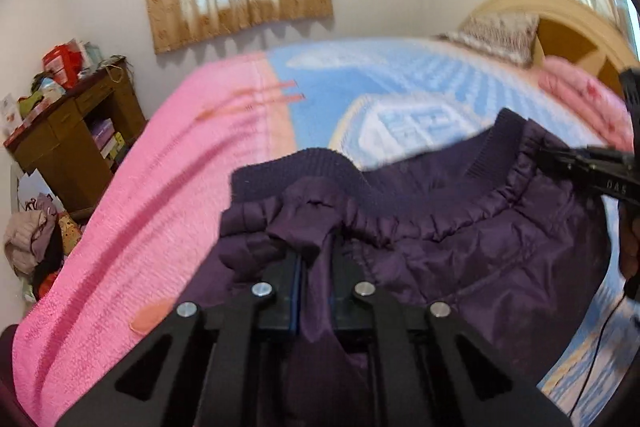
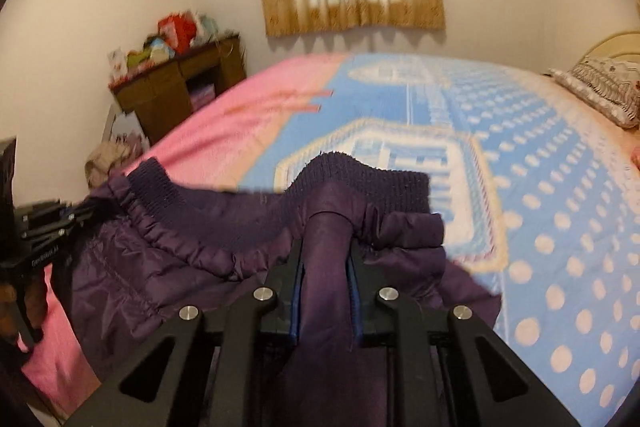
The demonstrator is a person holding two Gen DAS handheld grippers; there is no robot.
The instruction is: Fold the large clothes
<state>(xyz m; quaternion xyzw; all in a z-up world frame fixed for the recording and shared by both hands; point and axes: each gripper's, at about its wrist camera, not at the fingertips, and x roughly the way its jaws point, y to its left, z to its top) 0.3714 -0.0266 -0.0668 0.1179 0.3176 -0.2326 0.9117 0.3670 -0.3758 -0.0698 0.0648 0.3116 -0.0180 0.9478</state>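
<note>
I am holding the purple jacket (image 1: 460,247) above the bed (image 2: 540,187), left claw (image 1: 316,263) and right claw (image 2: 326,263) each clamping its gathered hem, aiming to keep the edge taut and level.

Bed (image 2: 460,115) takes up most of both views, cream curved headboard (image 1: 560,7) at its far end. Pink blanket (image 1: 132,211) covers one side, blue-and-white patterned cover (image 2: 560,227) with dots the rest; they meet along a pale seam. Patterned pillow (image 2: 600,91) lies near the headboard, folded pink quilt (image 1: 580,95) just beside it. Purple padded jacket (image 1: 480,247) lies across the near part of the bed, over both covers, ribbed hem raised off the surface.
</note>
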